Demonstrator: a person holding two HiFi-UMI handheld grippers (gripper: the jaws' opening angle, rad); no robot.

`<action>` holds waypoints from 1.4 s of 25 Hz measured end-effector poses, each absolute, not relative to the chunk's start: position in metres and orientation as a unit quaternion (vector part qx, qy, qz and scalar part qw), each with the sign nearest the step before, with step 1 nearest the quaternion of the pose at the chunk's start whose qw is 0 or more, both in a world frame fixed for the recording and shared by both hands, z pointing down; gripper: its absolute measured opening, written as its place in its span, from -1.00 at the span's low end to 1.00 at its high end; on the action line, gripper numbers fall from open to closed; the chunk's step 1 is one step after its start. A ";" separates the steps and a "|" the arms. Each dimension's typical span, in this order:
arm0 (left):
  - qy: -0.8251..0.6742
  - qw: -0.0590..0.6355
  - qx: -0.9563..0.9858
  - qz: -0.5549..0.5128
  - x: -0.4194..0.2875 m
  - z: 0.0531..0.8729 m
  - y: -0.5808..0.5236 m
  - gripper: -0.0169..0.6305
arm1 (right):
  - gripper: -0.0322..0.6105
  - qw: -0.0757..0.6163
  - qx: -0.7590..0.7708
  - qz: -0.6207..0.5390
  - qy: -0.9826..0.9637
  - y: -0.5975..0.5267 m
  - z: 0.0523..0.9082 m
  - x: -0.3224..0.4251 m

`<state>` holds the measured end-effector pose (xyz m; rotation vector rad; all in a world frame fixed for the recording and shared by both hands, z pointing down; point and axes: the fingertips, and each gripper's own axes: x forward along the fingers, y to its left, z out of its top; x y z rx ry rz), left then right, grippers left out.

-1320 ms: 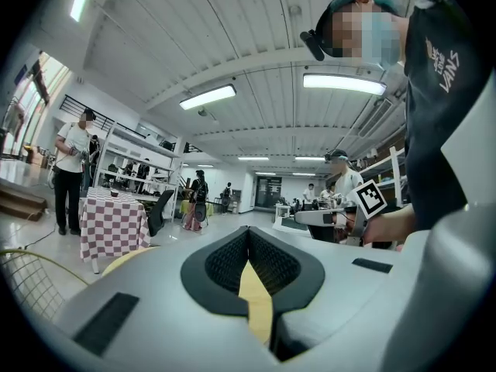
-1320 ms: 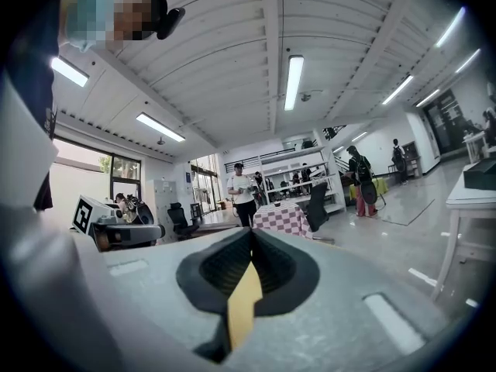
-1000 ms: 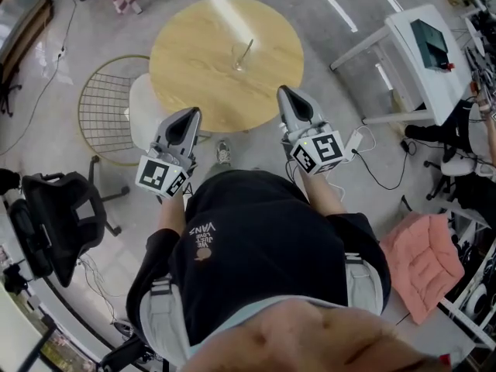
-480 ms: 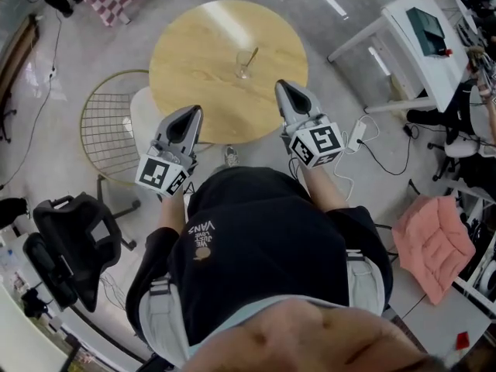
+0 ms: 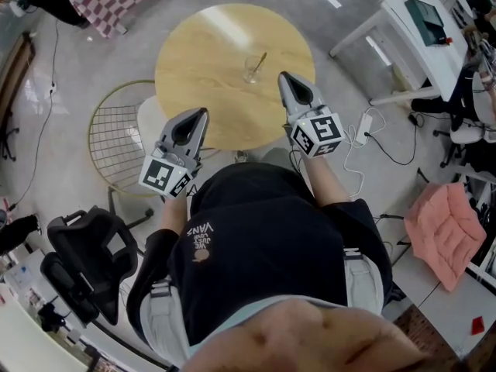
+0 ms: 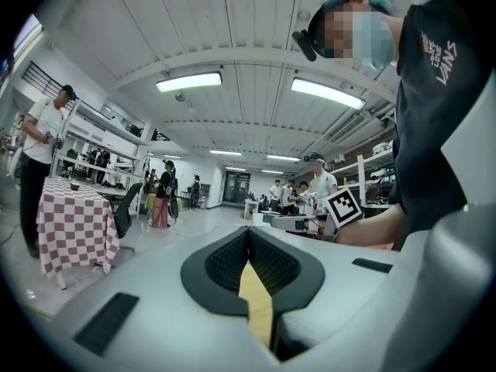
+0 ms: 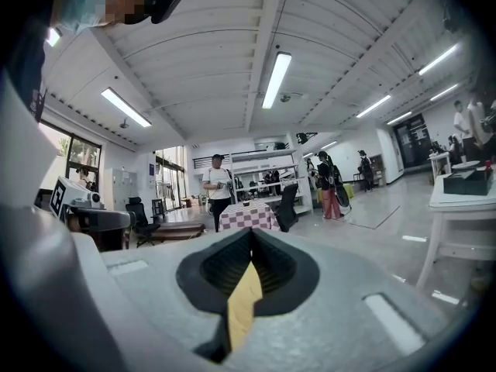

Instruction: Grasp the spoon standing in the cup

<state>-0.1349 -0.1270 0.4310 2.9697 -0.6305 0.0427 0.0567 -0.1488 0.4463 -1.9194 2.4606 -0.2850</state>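
Observation:
A clear glass cup (image 5: 252, 71) stands on the round wooden table (image 5: 205, 60), right of its middle, with a spoon (image 5: 260, 60) leaning in it. My right gripper (image 5: 287, 84) is held over the table's near right edge, a short way right of the cup, with its jaws together and nothing between them. Over the near left edge hangs my left gripper (image 5: 195, 121), also shut and empty. Both gripper views look out across the room with the jaws of the left gripper (image 6: 248, 232) and right gripper (image 7: 249, 233) meeting; neither shows the cup.
A wire chair (image 5: 116, 126) with a white seat stands left of the table. A black office chair (image 5: 85, 258) is at the lower left. A white desk (image 5: 407, 29), floor cables (image 5: 372, 134) and a pink cushion (image 5: 449, 231) lie to the right. People stand in the room.
The view has moved toward the table, so the cup and table sit lower and closer. My right gripper is now nearer the cup. Both grippers stay shut.

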 end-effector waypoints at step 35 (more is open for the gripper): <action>-0.294 0.047 0.955 0.007 -0.074 0.425 -0.155 -0.96 | -0.90 -0.047 -0.524 -0.123 0.842 -0.214 0.497 0.088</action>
